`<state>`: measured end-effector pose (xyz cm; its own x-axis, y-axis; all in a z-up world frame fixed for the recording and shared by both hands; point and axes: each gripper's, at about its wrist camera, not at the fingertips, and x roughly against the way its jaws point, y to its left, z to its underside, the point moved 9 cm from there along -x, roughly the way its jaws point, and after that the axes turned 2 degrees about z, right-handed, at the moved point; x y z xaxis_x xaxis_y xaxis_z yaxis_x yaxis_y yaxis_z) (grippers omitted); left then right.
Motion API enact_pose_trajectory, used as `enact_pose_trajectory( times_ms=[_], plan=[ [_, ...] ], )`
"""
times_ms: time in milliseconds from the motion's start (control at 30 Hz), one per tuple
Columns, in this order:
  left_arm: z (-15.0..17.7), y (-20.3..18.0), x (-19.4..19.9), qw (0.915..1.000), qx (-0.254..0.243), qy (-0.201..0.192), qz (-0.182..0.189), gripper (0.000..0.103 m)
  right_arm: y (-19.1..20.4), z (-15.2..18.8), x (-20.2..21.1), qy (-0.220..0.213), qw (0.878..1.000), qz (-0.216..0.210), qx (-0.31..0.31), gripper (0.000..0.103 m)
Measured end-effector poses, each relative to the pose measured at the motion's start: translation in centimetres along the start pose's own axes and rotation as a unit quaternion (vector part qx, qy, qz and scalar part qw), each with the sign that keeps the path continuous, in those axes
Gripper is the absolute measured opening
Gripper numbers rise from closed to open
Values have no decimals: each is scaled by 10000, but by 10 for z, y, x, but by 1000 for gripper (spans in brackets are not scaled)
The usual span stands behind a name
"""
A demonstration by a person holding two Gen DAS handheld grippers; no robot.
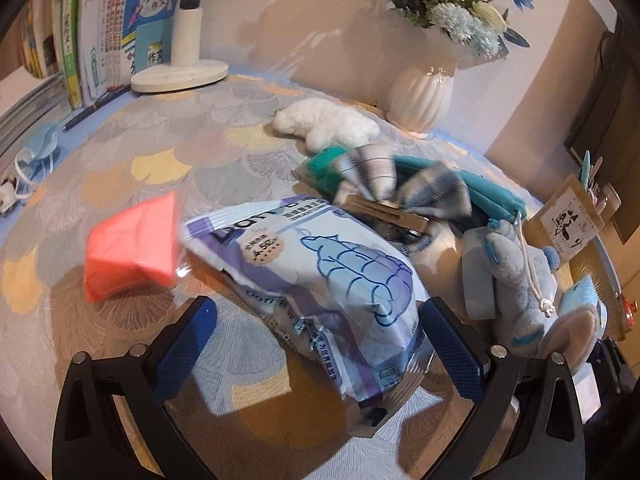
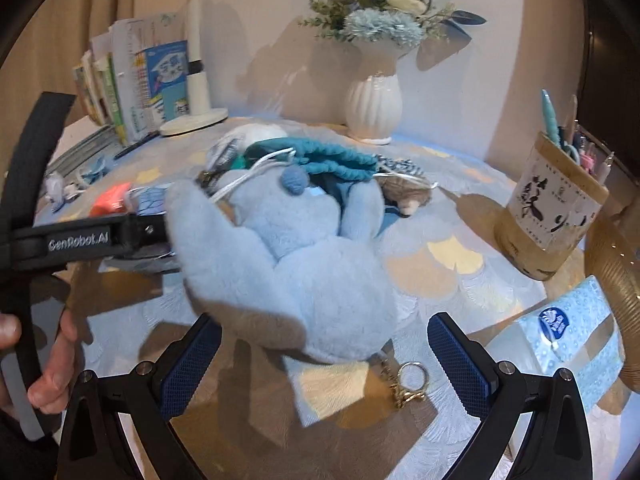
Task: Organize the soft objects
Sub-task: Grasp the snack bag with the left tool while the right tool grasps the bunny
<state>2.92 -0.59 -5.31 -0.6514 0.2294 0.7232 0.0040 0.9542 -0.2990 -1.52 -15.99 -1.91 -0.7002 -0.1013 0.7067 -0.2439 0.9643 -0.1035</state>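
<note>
I judge this the approach step: both my claws are lined up on soft things, and nothing is gripped yet.

The surface (image 1: 132, 148), under its fan-patterned cloth, carries a loose heap of soft objects. Largest for my right claw (image 2: 324, 360) is the light blue plush toy (image 2: 304, 256), lying just ahead with its lower edge between my spread fingers; its keyring (image 2: 412, 376) trails onto the cloth. My left claw (image 1: 316, 344) stands equally wide apart, and the white and purple tissue pack (image 1: 320, 272) reaches in between its fingers. Neither pair of pads seems to press on anything.

Behind these lie the teal drawstring pouch (image 2: 332, 160), a plaid cloth bow (image 1: 384, 180), a white fluffy toy (image 1: 328, 124), and the small orange pack (image 1: 132, 240) left of the tissue pack.

Next, I judge, each claw must ease forward and squeeze gently on the bulk, since both things will squash and could slip.

Both claws sit low, pointing forward and slightly down; my left hand (image 2: 52, 368) shows in the right view, wrapped round its handle.
</note>
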Motion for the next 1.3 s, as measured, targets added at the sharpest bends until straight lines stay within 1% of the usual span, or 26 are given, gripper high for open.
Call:
enact_pose_trajectory(
  times_ms=[33,67,100,133,167,200,233,267,333,400,600,667,733,767,800,833,867,933,1000,1100,1167,1300],
  plan=[
    [1,-3,1,9999,-59,-15,92,79,-1,0,-1,8,10000,50,0,66],
    [1,-6,2,9998,-121,-27,134,73,0,-1,-3,39,10000,60,10,62],
    [1,-7,6,9997,-188,-104,117,67,0,0,-5,83,10000,46,0,62],
    [0,-9,9,9995,-239,-183,137,65,0,-2,-3,23,10000,74,-1,61],
    [-1,-12,12,9989,-287,-235,271,64,-1,-2,0,-40,10000,89,-4,60],
    [-2,-16,19,9975,-319,-345,522,63,-2,-3,5,-134,9999,87,-20,60],
    [-3,-18,26,9958,-333,-473,711,63,-3,-4,8,-183,9998,38,-72,60],
    [-3,-19,32,9945,-329,-576,816,63,-5,-5,11,-167,9996,-100,-204,60],
    [-2,-19,33,9944,-301,-591,817,63,-9,-3,21,-83,9965,-528,-642,60],
    [-1,-21,31,9948,-309,-543,805,63,-14,-1,34,-68,9944,-651,-826,60],
    [-3,-28,34,9935,-500,-666,772,63,-32,22,72,165,9976,-268,-615,60],
    [-2,-26,33,9936,-514,-659,760,63,-35,36,75,266,9987,-155,-398,61],
    [-2,-25,33,9936,-503,-642,777,63,-32,50,70,395,9991,-57,-136,67],
    [-2,-25,33,9937,-498,-642,778,63,-29,57,67,467,9988,-88,-81,70],
    [-2,-24,33,9936,-492,-647,779,63,-27,62,65,522,9985,-164,-88,74],
    [-2,-24,33,9936,-492,-647,785,63,-25,64,65,502,9984,-222,-109,86],
    [-2,-24,33,9936,-494,-641,792,63,-23,64,66,421,9986,-299,-133,94],
    [-2,-25,33,9936,-496,-629,794,63,-20,63,67,361,9981,-471,-186,99],
    [-2,-25,32,9937,-505,-613,794,63,-21,62,66,345,9976,-549,-262,103],
    [-2,-25,32,9937,-511,-612,789,63,-25,64,61,426,9963,-603,-439,103],
    [-2,-25,30,9939,-523,-591,774,63,-28,62,57,469,9934,-792,-679,103],
    [-1,-26,27,9942,-550,-550,738,63,-32,56,43,629,9814,-1295,-1273,103]
  ],
)
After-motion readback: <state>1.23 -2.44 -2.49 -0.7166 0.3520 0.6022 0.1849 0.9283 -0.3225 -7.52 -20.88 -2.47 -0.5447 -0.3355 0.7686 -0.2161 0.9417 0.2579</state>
